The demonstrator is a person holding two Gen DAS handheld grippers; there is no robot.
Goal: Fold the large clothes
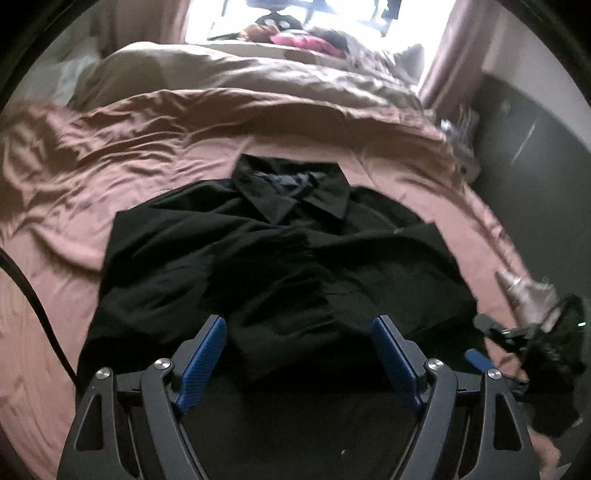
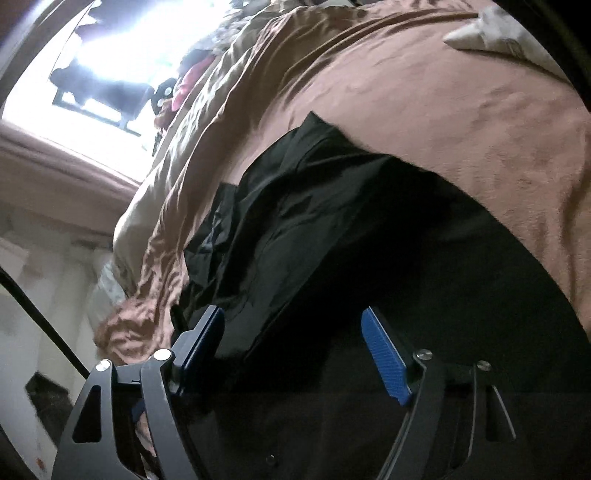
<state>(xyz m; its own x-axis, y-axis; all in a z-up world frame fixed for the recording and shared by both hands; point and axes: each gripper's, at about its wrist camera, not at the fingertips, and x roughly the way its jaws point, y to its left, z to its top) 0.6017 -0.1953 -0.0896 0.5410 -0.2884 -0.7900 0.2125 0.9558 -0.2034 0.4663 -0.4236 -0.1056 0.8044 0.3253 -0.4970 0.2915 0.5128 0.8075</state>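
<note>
One black shirt (image 1: 280,258) lies on the bed, collar (image 1: 291,192) toward the window (image 1: 295,14) and both sleeves folded in across the chest. Its left edge and its far edge at the collar are bordered by bare pink cover (image 1: 92,177), so there is open cloth on these sides. On the shirt's right side the pink cover is only a narrow strip before the bed edge, and there the dark wall (image 1: 535,184) stands near.

The left gripper (image 1: 299,354) hovers over the near hem of the shirt with its two blue pads (image 1: 205,360) spread wide, and nothing is between them. The right gripper (image 2: 291,354) is also spread wide and holds nothing; it is tilted and low over the shirt's (image 2: 332,229) right part. In the left wrist view the right gripper (image 1: 517,343) shows at the right border, blurred.

The bed cover is wrinkled, with many folds on the left. Behind it lies one beige blanket (image 1: 240,81), and further back some clothes, one of them pink (image 1: 306,40), below the bright window. One black cable (image 1: 33,295) crosses the left border.
</note>
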